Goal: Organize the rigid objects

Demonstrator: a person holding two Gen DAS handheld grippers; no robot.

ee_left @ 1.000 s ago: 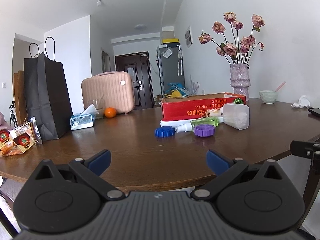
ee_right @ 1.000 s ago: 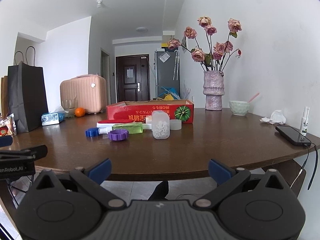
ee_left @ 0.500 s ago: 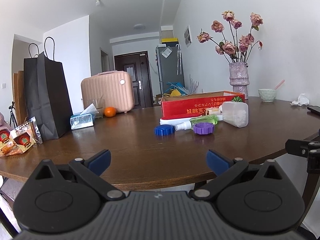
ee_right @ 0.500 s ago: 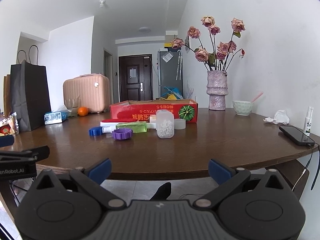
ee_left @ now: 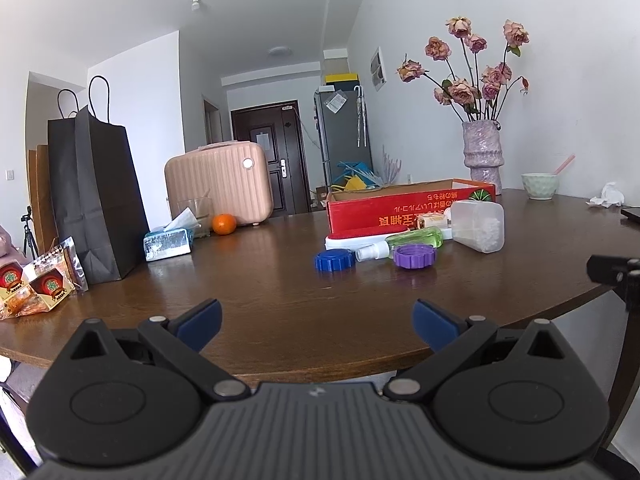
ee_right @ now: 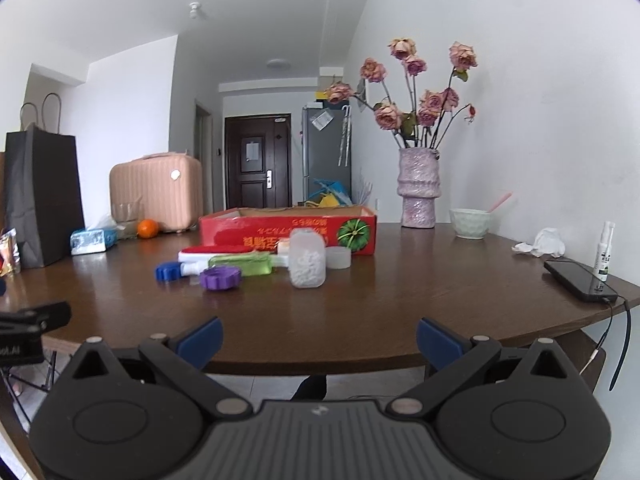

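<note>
A red cardboard box (ee_left: 408, 204) (ee_right: 288, 228) stands mid-table. In front of it lie a blue lid (ee_left: 334, 260) (ee_right: 169, 271), a purple lid (ee_left: 414, 256) (ee_right: 220, 279), a green spray bottle (ee_left: 416, 238) (ee_right: 240, 264), a clear jar of white pellets (ee_left: 478, 226) (ee_right: 307, 258) and a white-and-red flat case (ee_right: 212, 252). My left gripper (ee_left: 316, 322) is open and empty above the near table edge. My right gripper (ee_right: 320, 338) is open and empty at the near edge, well short of the objects.
On the brown table (ee_left: 260, 304): black paper bag (ee_left: 98, 200), snack packets (ee_left: 36, 284), tissue pack (ee_left: 168, 240), orange (ee_left: 224, 224), pink case (ee_left: 220, 188). To the right: flower vase (ee_right: 418, 188), bowl (ee_right: 470, 222), phone (ee_right: 580, 280), small spray bottle (ee_right: 604, 250), crumpled tissue (ee_right: 544, 242).
Both grippers have drifted slightly forward and to the right; the views shift a little. Nothing on the table has moved and both grippers stay open.
</note>
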